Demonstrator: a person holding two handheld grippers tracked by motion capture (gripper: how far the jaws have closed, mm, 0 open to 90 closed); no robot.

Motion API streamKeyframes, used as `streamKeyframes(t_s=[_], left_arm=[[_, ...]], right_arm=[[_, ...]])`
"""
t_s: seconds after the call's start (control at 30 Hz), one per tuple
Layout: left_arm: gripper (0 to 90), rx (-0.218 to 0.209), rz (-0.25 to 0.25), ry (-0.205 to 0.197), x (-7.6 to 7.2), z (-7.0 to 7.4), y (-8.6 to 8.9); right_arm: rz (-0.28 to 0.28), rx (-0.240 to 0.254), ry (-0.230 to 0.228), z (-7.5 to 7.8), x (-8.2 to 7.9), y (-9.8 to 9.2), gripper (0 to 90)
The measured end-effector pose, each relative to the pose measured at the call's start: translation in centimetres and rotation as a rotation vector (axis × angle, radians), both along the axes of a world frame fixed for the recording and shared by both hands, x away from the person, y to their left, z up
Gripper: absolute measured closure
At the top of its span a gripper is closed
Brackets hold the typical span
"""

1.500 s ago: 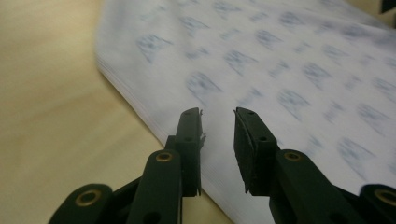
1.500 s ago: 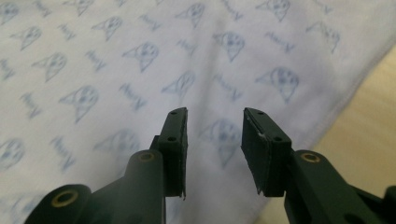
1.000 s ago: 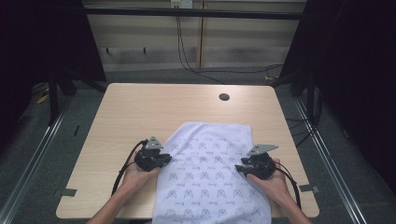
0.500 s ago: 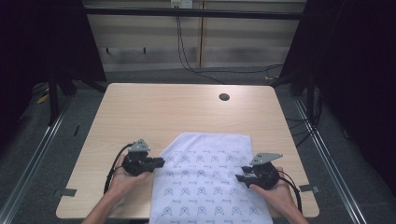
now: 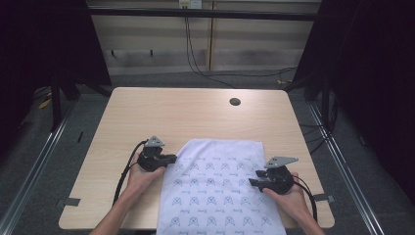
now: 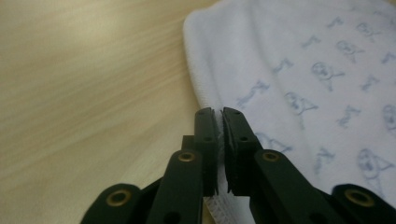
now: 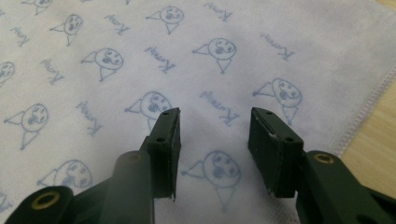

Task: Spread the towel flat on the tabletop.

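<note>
- Cloth [image 5: 218, 188]: white fabric printed with small blue cartoon faces and script words, lying flat on the near half of the table [image 5: 161, 112] and running off the near edge between your forearms.
- Its far edge is a soft rounded fold; in the right gripper view a stitched hem [image 7: 369, 109] runs down its side, with bare wood just beyond.
- Your left gripper [image 5: 169, 159] sits at the cloth's left edge. Its fingers [image 6: 205, 140] have just been closing and now pinch that edge, with only a thin seam of fabric between the pads.
- Your right gripper [image 5: 254, 178] rests over the cloth near its right edge. Its fingers [image 7: 168, 140] have just been opening and stand well apart, holding nothing; printed cloth shows in the gap.
- A dark round hole [image 5: 235, 102] lies in the tabletop toward the far right, well apart from the cloth.
- Cables [image 5: 205, 63] hang down the wall panel behind the table.
- You have bare wood to the left of the cloth and across the far half of the table; the right side has a narrower strip before the table edge.
</note>
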State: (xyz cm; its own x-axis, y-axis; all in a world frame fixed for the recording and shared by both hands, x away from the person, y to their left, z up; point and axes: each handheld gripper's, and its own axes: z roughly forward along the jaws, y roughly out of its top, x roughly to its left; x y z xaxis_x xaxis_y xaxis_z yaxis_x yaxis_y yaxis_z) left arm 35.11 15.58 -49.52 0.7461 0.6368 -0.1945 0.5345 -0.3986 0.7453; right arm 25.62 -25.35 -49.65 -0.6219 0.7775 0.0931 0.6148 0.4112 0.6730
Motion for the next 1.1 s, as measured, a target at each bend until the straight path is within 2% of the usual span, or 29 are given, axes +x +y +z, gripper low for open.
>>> streamKeyframes(t_s=[0.07,0.17,0.27,0.33,0.37,0.4,0.53,0.6,0.63,0.67,0.7,0.73,0.8,0.83,0.87,0.93,1.0,1.03,1.07,1.1], left_arm=[[86.8,-0.021,-0.027,-0.037,-0.9,0.8,-0.6],[86.7,-0.007,-0.093,-0.078,-2.7,1.1,-2.0],[85.5,0.018,-0.186,-0.074,-4.3,0.9,-4.1],[82.2,0.057,-0.238,-0.073,-5.0,0.5,-5.3],[79.7,0.049,-0.256,-0.055,-5.2,0.2,-5.8],[72.6,0.066,-0.284,-0.048,-5.5,0.0,-6.3],[68.0,0.052,-0.279,-0.055,-5.6,0.3,-6.3],[67.4,0.03,-0.225,-0.066,-4.8,0.7,-5.9],[66.7,0.03,-0.225,-0.066,-4.8,0.7,-5.9],[66.7,0.014,-0.193,-0.061,-4.2,0.8,-5.8],[65.7,0.006,-0.191,-0.047,-3.7,0.7,-5.8],[64.0,0.025,-0.175,-0.048,-3.1,0.7,-6.1],[63.3,0.008,-0.172,-0.039,-2.6,0.6,-6.3],[63.6,0.024,-0.177,-0.035,-2.4,0.5,-6.6],[65.0,0.039,-0.17,-0.039,-2.3,0.3,-7.0],[66.4,0.053,-0.189,-0.027,-2.2,-0.1,-7.5],[66.3,0.068,-0.198,-0.039,-2.3,-0.3,-8.0],[69.6,0.071,-0.192,-0.055,-2.5,-0.3,-8.1],[78.9,0.07,-0.2,-0.062,-2.5,0.0,-8.0],[80.5,0.07,-0.2,-0.062,-2.5,0.0,-8.0]], right_arm=[[-0.003,-0.001,-0.001,0.0,0.0,-0.1,54.2],[-0.001,0.005,-0.001,-0.1,-0.1,-0.1,53.9],[-0.003,0.005,0.0,-0.1,-0.1,-0.1,53.8],[0.0,-0.005,-0.004,-0.1,-0.1,0.0,53.9],[0.001,-0.012,-0.014,-0.1,-0.2,0.0,53.6],[-0.002,-0.016,-0.017,-0.1,-0.3,0.1,53.8],[0.001,-0.015,-0.02,-0.1,-0.3,0.1,53.9],[0.002,-0.012,-0.02,-0.1,-0.2,0.0,54.0],[0.002,-0.012,-0.02,-0.1,-0.2,0.0,54.0],[-0.001,-0.011,-0.016,-0.1,-0.2,0.0,54.0],[-0.001,-0.01,-0.016,-0.1,-0.2,0.0,54.0],[-0.005,-0.011,-0.016,-0.1,-0.2,0.0,53.9],[-0.004,-0.009,-0.014,-0.1,-0.2,0.0,53.9],[-0.006,-0.011,-0.015,-0.1,-0.2,0.0,53.9],[-0.005,-0.011,-0.016,-0.1,-0.2,0.0,53.9],[-0.004,-0.008,-0.013,-0.1,-0.2,0.0,54.0],[0.0,-0.005,-0.015,-0.1,-0.2,0.0,54.2],[0.001,-0.006,-0.016,-0.1,-0.2,0.0,54.2],[-0.001,-0.006,-0.014,-0.1,-0.2,0.0,54.2],[-0.001,-0.006,-0.014,-0.1,-0.2,0.0,54.2]])
